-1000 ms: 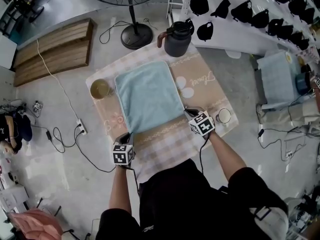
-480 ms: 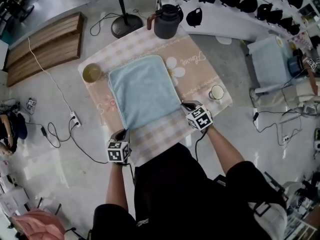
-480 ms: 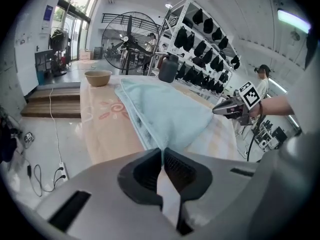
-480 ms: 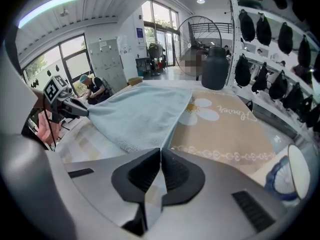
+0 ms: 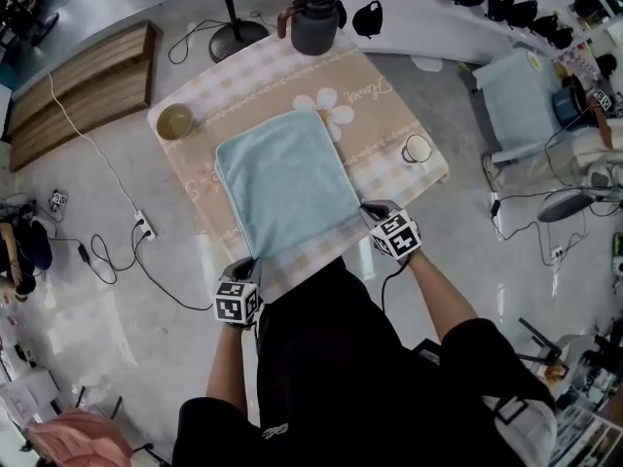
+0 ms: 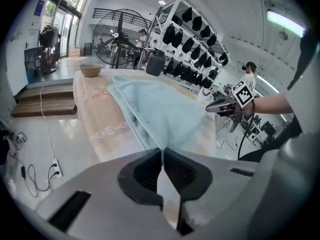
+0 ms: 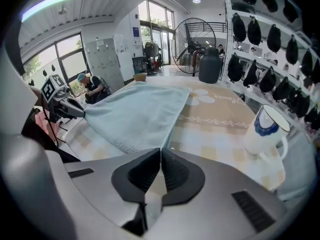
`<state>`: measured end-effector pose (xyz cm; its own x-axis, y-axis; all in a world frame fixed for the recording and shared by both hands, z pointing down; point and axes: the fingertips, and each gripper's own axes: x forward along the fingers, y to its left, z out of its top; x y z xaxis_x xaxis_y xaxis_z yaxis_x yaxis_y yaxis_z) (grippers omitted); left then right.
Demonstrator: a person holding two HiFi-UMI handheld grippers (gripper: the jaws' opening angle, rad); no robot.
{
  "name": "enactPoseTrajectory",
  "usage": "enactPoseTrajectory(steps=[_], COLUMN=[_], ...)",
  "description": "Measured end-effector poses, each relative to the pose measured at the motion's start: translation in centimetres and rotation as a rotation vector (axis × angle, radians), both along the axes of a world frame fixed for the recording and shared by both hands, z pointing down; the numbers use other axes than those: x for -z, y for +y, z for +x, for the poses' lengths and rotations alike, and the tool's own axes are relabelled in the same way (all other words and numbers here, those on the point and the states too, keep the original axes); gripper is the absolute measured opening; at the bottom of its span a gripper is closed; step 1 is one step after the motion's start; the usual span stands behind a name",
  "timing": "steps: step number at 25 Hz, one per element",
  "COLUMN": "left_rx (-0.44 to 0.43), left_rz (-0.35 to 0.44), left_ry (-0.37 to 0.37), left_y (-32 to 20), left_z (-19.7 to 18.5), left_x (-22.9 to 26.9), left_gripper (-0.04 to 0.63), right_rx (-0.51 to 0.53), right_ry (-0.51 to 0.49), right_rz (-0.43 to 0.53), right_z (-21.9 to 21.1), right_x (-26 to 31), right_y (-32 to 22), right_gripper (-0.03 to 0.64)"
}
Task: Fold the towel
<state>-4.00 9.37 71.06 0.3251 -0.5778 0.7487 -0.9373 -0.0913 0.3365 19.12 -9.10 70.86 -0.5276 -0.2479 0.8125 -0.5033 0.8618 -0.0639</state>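
Towel (image 5: 284,185), pale blue, lies spread along the table (image 5: 389,134), with its near edge raised at the table's near end. The left gripper (image 5: 249,263) is clamped on the near left corner, the right gripper (image 5: 367,208) on the near right. It looks soft, light and limp, so the corners are the best hold, and it will likely sag between them.

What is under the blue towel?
The towel lies on a checked tablecloth, which shows around its sides. The part of the cloth right beneath the towel is covered, so anything there cannot be seen.
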Motion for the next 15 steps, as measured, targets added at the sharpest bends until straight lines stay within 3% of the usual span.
enactPoseTrajectory(steps=[8, 15], left_rx=[-0.017, 0.140], left_rz=[0.016, 0.109], left_ry=[0.070, 0.158], left_y=[2.0, -3.1], left_z=[1.9, -1.8], left_x=[1.6, 6.6], left_gripper=[0.021, 0.021], right_rx=[-0.009, 0.030], right_ry=[-0.010, -0.063], right_rz=[0.021, 0.089], right_z=[1.5, -0.7], right_x=[1.1, 5.9], right_y=[2.2, -2.5], right_gripper=[0.011, 0.011])
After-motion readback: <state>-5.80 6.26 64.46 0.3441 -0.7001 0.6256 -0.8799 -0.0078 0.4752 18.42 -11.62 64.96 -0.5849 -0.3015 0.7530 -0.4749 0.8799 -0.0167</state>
